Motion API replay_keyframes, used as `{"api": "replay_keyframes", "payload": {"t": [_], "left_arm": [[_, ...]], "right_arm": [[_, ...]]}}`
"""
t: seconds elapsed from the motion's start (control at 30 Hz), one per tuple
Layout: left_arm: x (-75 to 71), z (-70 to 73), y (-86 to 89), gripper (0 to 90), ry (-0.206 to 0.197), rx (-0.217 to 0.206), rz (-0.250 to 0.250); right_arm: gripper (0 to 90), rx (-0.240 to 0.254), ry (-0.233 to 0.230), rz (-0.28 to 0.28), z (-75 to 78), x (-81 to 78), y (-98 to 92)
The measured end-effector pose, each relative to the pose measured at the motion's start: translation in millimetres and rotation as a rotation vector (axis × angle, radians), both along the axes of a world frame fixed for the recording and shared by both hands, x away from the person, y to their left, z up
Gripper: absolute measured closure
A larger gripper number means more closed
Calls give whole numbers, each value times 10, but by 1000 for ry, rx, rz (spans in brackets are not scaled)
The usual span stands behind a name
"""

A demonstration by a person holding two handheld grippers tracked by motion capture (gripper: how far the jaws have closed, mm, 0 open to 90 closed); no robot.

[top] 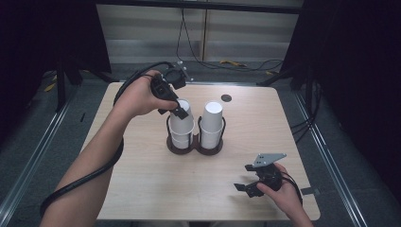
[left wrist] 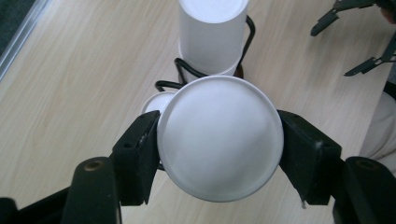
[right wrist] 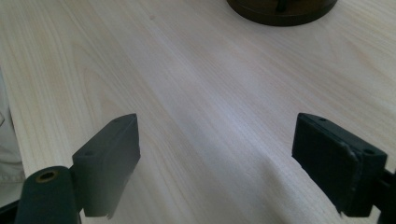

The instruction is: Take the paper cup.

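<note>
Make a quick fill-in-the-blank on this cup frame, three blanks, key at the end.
1. The left gripper is shut on an upturned white ____.
2. The wire holder on the table has ____ rings, each with white cups in it.
3. The right gripper hangs over bare wood with its jaws ____.

Missing words: cup; two; open

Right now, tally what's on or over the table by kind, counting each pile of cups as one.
White cup stacks: 2
Cup holder: 1
Tools: 2, the left tool gripping a top cup, the right tool open
Small dark disc: 1
Total: 6
</note>
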State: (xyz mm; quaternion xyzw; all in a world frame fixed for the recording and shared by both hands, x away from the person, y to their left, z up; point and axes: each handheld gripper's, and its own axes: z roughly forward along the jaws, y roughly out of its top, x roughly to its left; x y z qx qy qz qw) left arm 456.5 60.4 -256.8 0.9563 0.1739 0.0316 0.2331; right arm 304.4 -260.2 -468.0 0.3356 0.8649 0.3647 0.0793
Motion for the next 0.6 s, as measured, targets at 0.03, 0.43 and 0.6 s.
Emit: {"api": "replay_keyframes", "payload": {"t": [0.03, 0.43, 0.6], "left_arm": [[-17, -4, -8, 343, 0, 9, -10], [-232, -101, -119, 343, 18, -1, -61], [-281, -148, -162, 343, 19, 2, -83]], "right_arm": [[146, 0, 0, 2, 1, 1, 1], [135, 34, -9, 24, 20, -6, 69], [134, 44, -18, 27, 22, -2, 117]]}}
